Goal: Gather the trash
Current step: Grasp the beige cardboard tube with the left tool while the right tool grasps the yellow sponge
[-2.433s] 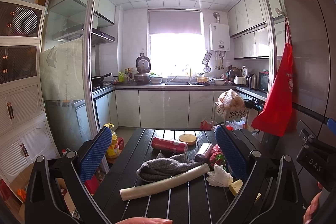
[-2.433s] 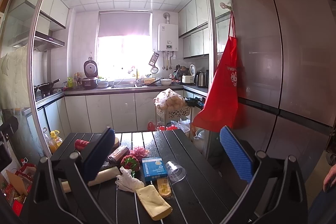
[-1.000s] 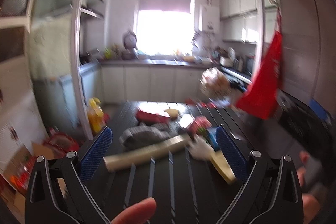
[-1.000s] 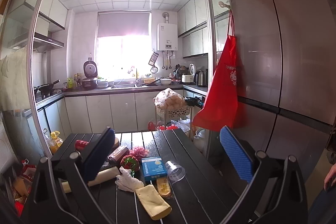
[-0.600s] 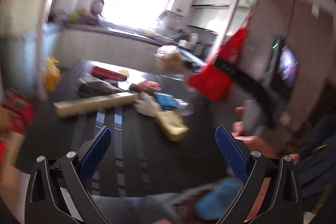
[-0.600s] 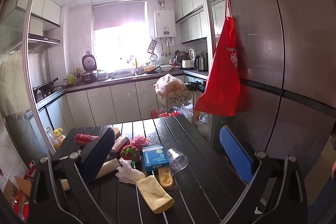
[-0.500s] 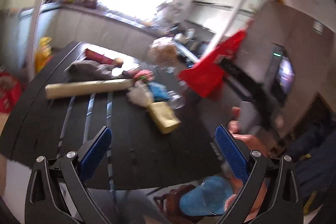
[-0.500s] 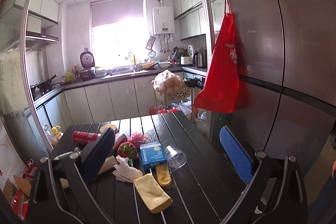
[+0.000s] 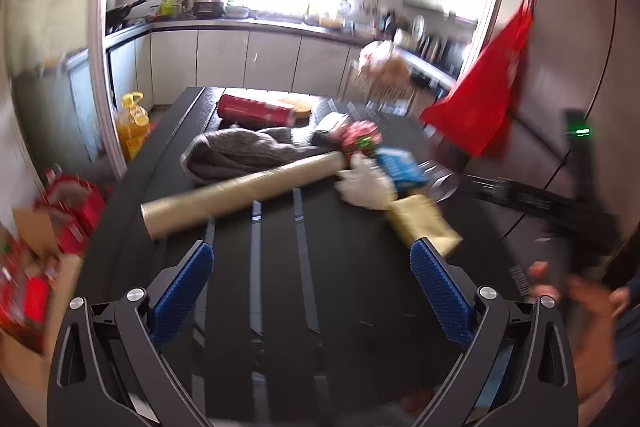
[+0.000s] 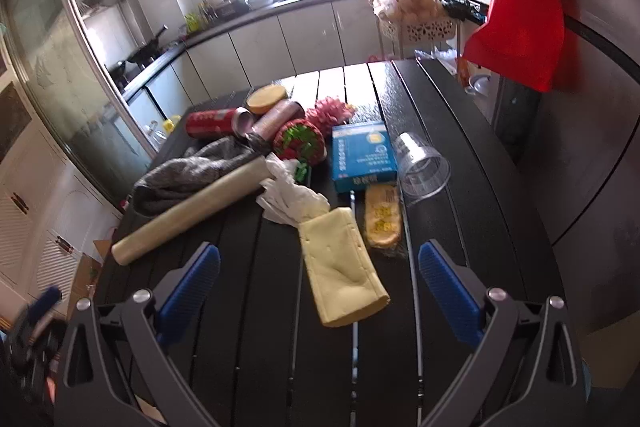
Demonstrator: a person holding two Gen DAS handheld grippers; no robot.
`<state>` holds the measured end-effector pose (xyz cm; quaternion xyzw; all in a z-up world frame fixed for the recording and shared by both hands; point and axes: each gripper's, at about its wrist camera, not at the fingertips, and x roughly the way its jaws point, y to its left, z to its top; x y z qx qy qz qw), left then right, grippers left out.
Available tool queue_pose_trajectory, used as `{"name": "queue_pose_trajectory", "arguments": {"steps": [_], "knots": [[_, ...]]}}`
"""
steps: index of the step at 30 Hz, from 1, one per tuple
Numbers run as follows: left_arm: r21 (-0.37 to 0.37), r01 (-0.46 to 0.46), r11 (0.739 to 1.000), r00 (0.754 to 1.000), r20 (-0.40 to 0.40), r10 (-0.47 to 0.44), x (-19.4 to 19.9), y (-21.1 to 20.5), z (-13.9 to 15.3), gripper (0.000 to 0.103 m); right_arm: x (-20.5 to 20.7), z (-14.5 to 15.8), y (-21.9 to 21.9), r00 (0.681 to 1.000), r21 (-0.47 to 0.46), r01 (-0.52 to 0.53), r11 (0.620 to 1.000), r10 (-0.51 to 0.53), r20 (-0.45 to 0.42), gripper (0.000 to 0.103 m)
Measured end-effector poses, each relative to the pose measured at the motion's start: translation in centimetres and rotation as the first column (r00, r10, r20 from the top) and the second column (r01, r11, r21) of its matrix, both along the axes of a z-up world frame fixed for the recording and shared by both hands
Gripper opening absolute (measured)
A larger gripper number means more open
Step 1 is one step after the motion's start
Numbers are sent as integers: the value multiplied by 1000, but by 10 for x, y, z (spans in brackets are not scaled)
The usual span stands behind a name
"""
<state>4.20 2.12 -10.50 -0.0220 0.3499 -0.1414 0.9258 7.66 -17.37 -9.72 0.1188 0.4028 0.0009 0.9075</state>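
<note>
Litter covers a black slatted table (image 10: pixel 460 227): a yellow sponge cloth (image 10: pixel 340 267), a snack packet (image 10: pixel 382 215), a blue box (image 10: pixel 362 155), a clear plastic cup (image 10: pixel 424 167), crumpled white plastic (image 10: pixel 288 195), a long film roll (image 10: pixel 192 215), a grey cloth (image 10: pixel 192 171), a red-green ball (image 10: pixel 300 143) and a red can (image 10: pixel 212 123). My right gripper (image 10: pixel 318 259) hangs open above the sponge cloth. My left gripper (image 9: pixel 312 255) is open over bare slats, short of the film roll (image 9: pixel 244 191) and white plastic (image 9: pixel 368 183). Neither holds anything.
A red apron (image 10: pixel 520 7) hangs on the fridge right of the table. A person's hand (image 9: pixel 576 291) shows at the right of the left wrist view. On the floor to the left stand a cardboard box (image 9: pixel 32 267) and a yellow oil bottle (image 9: pixel 134 123).
Both grippers have risen and tilted down over the table. The left view swung right, then back toward the litter, and is blurred. Nothing was taken hold of.
</note>
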Motion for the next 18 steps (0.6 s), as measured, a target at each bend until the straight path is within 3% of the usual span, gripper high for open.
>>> {"name": "queue_pose_trajectory", "arguments": {"steps": [1,3,5,8,9,10,11,14,18], "knots": [[42,9,999,1000,-28,-8,20,2,-4,94,3,-3,1,1000,-25,2,1000,-2,-14,100],[91,16,996,995,-98,-7,55,9,-12,77,11,-9,6,999,-87,-3,996,-1,-42,99],[110,28,994,982,-188,-7,91,20,-20,69,17,-13,9,997,-143,-20,990,9,-77,90],[200,63,978,967,-254,-11,130,27,-33,62,27,-26,12,988,-165,-60,984,36,-148,58],[231,107,967,961,-275,-41,139,25,-37,60,30,-30,10,984,-150,-72,986,46,-172,42],[276,149,949,952,-301,-62,151,22,-42,50,32,-32,9,980,-130,-81,988,55,-191,31],[317,176,932,945,-321,-70,160,20,-46,47,37,-39,8,972,-98,-94,991,70,-224,29],[387,333,860,902,-396,-171,180,4,-62,47,47,-54,17,949,-84,-147,986,117,-292,16],[541,494,681,852,-458,-254,197,-23,-89,47,59,-69,36,920,-117,-220,968,166,-356,13]]}}
